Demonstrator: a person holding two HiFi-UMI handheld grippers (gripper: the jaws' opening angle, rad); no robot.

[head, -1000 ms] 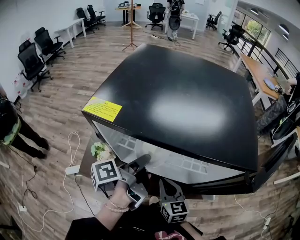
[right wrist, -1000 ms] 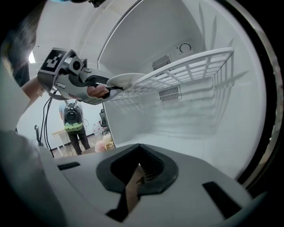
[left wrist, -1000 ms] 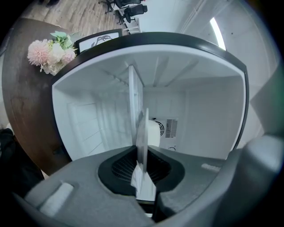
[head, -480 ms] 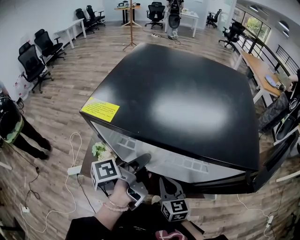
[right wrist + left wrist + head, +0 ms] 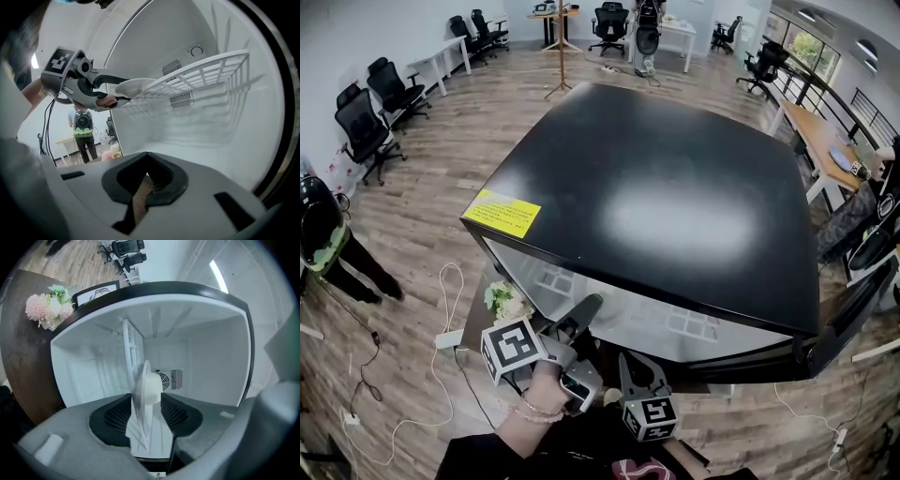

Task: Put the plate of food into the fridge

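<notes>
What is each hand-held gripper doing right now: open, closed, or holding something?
Left hand-held gripper: open, jaws have just been opening; plate of food stands between them, not pressed.
Right hand-held gripper: closed, empty.

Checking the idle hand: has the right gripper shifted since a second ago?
No. In the head view the right gripper stays at the same spot, just before the open front of the fridge.

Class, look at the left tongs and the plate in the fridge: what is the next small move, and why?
Probably draw the left tongs straight back, clear of the round white plate. Their jaws have just been opening and stand apart around its rim, and the plate with its white bun looks set on the white wire shelf inside the black-topped fridge.
</notes>
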